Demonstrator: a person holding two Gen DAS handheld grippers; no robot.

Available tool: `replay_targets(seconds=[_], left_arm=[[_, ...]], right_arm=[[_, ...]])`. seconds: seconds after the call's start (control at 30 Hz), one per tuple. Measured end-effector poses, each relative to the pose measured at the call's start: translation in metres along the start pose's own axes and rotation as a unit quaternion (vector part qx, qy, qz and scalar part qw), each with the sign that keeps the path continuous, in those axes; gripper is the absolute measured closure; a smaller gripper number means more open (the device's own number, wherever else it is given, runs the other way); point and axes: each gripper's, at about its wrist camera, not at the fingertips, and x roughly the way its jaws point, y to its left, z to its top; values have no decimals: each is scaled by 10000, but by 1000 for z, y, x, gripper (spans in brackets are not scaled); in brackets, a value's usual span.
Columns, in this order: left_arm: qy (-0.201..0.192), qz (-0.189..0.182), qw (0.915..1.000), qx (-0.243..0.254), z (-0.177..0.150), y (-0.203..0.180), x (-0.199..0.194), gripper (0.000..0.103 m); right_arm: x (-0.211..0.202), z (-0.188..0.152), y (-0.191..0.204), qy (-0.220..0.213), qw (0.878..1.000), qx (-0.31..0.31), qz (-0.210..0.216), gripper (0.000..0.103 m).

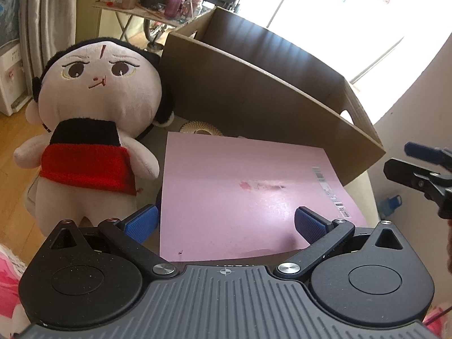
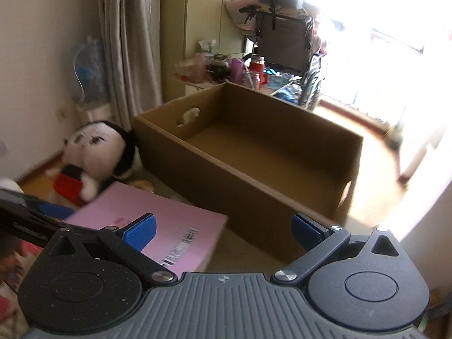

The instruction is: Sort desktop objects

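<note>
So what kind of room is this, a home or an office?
Most likely a lived-in home room, perhaps a bedroom: a plush doll sits beside the cardboard box, a curtain hangs behind, and a side table is crowded with jars and cups.

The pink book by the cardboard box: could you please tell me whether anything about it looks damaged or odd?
Yes. The flat pink book has a scuffed reddish patch mid-cover where the surface looks torn or peeled, and a small dark speck near its front left corner. Otherwise it lies flat beside the open brown cardboard box.
</note>
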Motion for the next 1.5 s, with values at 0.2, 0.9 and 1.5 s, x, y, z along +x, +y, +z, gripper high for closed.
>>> replay_targets(seconds=[0.2, 0.9, 1.5], left_arm=[[93, 72, 9999, 61, 3, -2, 7, 0], [300, 92, 9992, 247, -5, -23, 7, 0], [299, 93, 9995, 56, 0, -14, 6, 0]], right_arm=[[20, -15, -11, 211, 9945, 921, 451, 14], [61, -47, -35, 932, 9617, 2336, 1090, 50], [65, -48, -34, 919, 9624, 2309, 1095, 50]])
